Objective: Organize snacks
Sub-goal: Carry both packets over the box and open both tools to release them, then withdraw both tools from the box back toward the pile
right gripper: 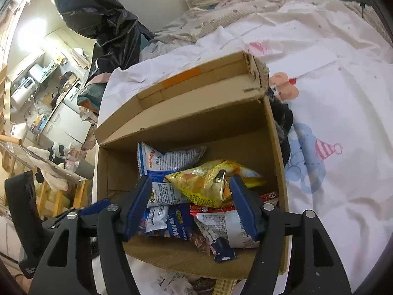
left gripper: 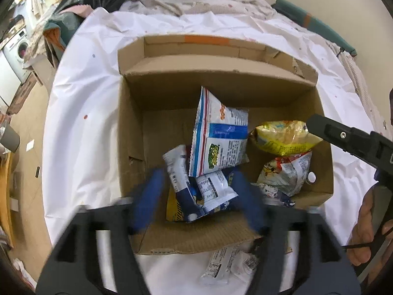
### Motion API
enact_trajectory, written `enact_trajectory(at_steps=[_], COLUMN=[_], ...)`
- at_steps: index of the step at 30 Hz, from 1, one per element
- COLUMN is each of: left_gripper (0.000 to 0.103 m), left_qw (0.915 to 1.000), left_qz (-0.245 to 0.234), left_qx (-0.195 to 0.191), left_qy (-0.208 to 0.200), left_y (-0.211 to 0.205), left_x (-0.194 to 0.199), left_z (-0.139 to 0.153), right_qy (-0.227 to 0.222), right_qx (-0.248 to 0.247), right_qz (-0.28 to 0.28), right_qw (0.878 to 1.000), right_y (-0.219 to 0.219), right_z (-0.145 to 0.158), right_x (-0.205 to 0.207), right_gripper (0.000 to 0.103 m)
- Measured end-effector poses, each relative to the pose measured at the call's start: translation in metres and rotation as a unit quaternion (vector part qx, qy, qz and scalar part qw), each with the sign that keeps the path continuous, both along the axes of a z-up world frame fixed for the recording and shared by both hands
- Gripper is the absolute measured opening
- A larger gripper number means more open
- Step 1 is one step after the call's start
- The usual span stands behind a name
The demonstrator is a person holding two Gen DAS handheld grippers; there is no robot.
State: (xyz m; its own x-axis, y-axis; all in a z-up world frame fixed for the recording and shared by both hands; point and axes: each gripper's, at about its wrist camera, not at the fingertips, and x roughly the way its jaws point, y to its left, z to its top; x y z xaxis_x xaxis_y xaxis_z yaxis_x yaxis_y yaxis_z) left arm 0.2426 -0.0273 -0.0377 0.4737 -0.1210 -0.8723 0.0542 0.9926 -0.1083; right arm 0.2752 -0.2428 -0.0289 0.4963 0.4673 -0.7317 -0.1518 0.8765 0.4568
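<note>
An open cardboard box (left gripper: 130, 127) sits on a white sheet and holds several snack bags. A blue-and-white bag (left gripper: 218, 135) leans upright in the middle, a yellow bag (left gripper: 282, 137) lies at the right, a red-and-white bag (left gripper: 285, 172) below it. My left gripper (left gripper: 196, 191) is open above the box's near edge, empty, its blue pads blurred. My right gripper (right gripper: 189, 196) is open over the box (right gripper: 275, 132), jaws either side of the yellow bag (right gripper: 206, 184) without holding it. The right gripper also shows in the left wrist view (left gripper: 343, 137).
A white snack packet (left gripper: 228, 263) lies on the sheet (left gripper: 81, 127) in front of the box. Crumpled bedding (left gripper: 196, 2) and a black plastic bag (right gripper: 103, 19) lie behind. The bed edge drops to the floor at the left, with a washing machine (left gripper: 17, 51) beyond.
</note>
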Motion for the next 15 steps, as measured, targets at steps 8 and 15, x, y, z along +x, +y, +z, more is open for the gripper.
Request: enact_trajectory(at_steps=[8,15], left_gripper=[0.087,0.087], left_qw=[0.9994,0.9988], left_qz=[0.010,0.011], left_qx=[-0.006,0.009], left_qy=[-0.032,-0.047], left_y=[0.006,0.009], left_x=[-0.014,-0.025], left_z=[0.014,0.021], right_qy=[-0.021,-0.019], right_qx=[0.002,-0.002], right_qz=[0.005,0.000], right_qw=[1.000,1.000], right_y=[0.000,-0.004], right_z=[0.013,0.018], right_x=[-0.011,-0.027], right_gripper=[0.088,0.088])
